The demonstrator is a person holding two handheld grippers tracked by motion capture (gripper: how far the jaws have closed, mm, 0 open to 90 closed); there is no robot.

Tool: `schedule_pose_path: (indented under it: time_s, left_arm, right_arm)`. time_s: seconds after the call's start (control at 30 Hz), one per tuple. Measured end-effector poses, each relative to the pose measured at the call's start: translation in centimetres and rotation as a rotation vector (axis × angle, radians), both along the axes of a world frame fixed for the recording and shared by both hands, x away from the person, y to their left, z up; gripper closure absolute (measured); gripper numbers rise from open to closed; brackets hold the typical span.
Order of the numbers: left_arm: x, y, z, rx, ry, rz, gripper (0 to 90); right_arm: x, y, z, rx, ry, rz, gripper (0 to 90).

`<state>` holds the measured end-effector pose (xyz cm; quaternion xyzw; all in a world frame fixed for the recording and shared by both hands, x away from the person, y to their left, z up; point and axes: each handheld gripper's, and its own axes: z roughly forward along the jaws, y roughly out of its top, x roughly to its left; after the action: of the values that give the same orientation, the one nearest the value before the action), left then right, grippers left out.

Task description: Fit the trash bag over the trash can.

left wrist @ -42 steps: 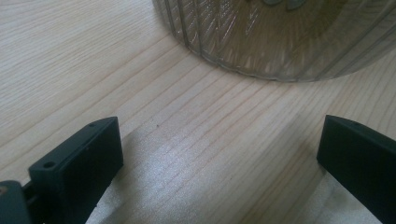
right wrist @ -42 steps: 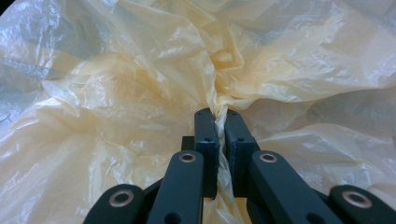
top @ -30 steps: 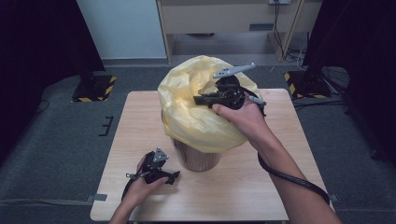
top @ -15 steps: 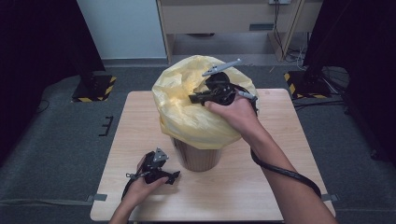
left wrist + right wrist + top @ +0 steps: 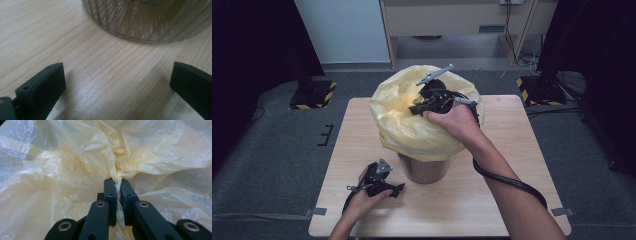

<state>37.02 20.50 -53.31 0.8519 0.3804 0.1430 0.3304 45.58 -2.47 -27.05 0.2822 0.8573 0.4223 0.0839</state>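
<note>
a: over the bin (image 5: 424,170) mid-bench (image 5: 512,220), the right tool (image 5: 117,181) is clenched on a pinch of the yellow bag (image 5: 412,130) — film sits between the pads.

b: and the left tool (image 5: 379,184)?

a: released, jaws wide, resting low on the bench just beside the bin's ribbed wall.

b: so how to spread the liner well?

a: i'd draw the film outward slowly, keep the pinch firm — thin plastic could tear — and brace the bin with the left if it tips.

Grey carpet floor (image 5: 272,165), pale wooden table (image 5: 512,200), dark curtains (image 5: 252,50), wooden cabinet (image 5: 447,20) behind
</note>
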Motion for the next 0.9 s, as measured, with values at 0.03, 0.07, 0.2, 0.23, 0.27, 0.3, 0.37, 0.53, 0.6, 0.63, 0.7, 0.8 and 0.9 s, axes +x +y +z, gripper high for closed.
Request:
schedule_pose_path:
  time_s: [0.03,0.07,0.2,0.23,0.27,0.3,0.37,0.53,0.6,0.63,0.7,0.8,0.9]
  left_arm:
    - [0.0,0.0,0.0,0.0,0.0,0.0,0.0]
    - [0.0,0.0,0.0,0.0,-0.001,-0.001,0.0]
    - [0.0,0.0,0.0,0.0,-0.001,-0.001,0.0]
    - [0.0,0.0,0.0,0.0,-0.001,-0.001,0.0]
    - [0.0,0.0,0.0,0.0,-0.001,-0.001,0.0]
    - [0.0,0.0,0.0,0.0,-0.001,-0.001,0.0]
    - [0.0,0.0,0.0,0.0,-0.001,-0.001,0.0]
    - [0.0,0.0,0.0,0.0,-0.001,-0.001,0.0]
    - [0.0,0.0,0.0,0.0,-0.001,-0.001,0.0]
    - [0.0,0.0,0.0,0.0,-0.001,-0.001,0.0]
    - [0.0,0.0,0.0,0.0,-0.001,-0.001,0.0]
    - [0.0,0.0,0.0,0.0,-0.001,-0.001,0.0]
    - [0.0,0.0,0.0,0.0,-0.001,-0.001,0.0]
  right_arm:
    - [0.0,0.1,-0.1,-0.006,0.0,0.002,86.0]
    - [0.0,0.2,-0.2,-0.013,0.003,0.005,85.9]
    - [-0.1,0.5,-0.5,-0.039,0.006,0.018,85.9]
    - [-0.1,0.6,-0.5,-0.048,0.012,0.023,85.9]
    - [-0.1,0.7,-0.6,-0.059,0.012,0.03,85.9]
    - [-0.1,0.9,-0.7,-0.068,0.017,0.03,85.8]
    - [-0.1,1.1,-0.9,-0.093,0.024,0.032,85.7]
    - [0.1,1.5,-1.2,-0.122,0.048,0.026,85.4]
    - [0.2,1.4,-1.3,-0.123,0.051,0.021,85.4]
    - [0.3,1.4,-1.3,-0.121,0.053,0.019,85.4]
    - [0.3,1.3,-1.3,-0.116,0.059,0.011,85.4]
    - [0.3,1.2,-1.3,-0.108,0.073,0.006,85.2]
    - [0.3,1.2,-1.4,-0.103,0.099,0.002,85.1]
